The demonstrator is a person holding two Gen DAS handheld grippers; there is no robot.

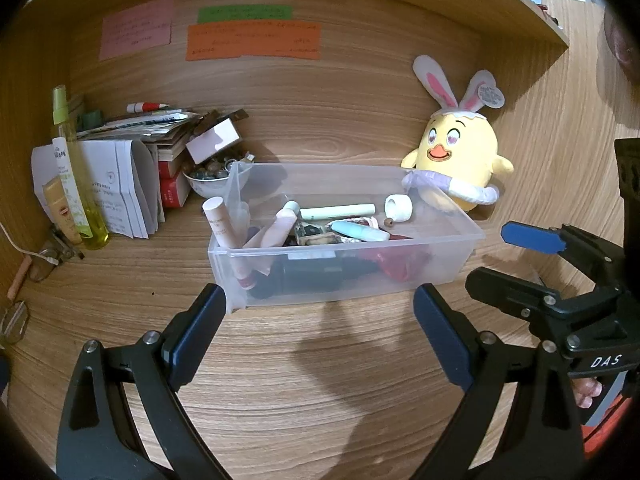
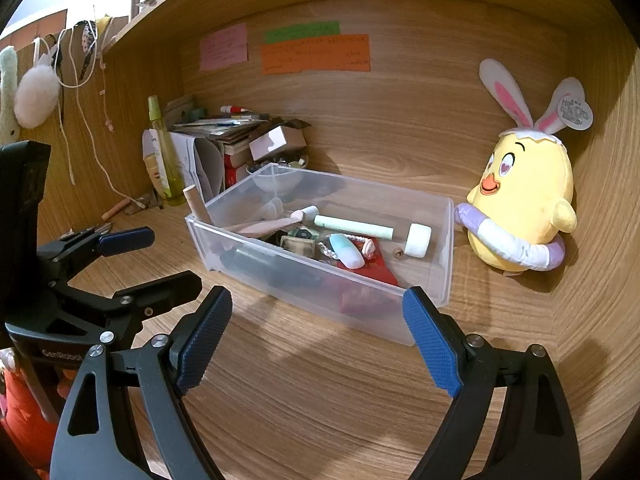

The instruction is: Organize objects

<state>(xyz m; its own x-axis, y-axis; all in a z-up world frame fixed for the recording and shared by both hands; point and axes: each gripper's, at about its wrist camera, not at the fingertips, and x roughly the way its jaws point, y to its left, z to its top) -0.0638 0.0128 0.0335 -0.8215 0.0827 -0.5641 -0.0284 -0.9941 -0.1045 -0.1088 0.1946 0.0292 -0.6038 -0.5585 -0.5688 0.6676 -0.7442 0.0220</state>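
Both claws, left [image 1: 320,320] and right [image 2: 316,328], gape empty before the bin [image 1: 344,256] on the counter [image 1: 300,380]; its dark contents stay unclear.

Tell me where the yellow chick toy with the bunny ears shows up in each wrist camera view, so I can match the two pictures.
Left wrist view: the chick toy sits right of centre, behind the far right corner of the clear bin.
Right wrist view: the chick toy stands at the far right, just beyond the bin's right end wall.
Shared landmark: the orange note stuck on the wooden back wall.
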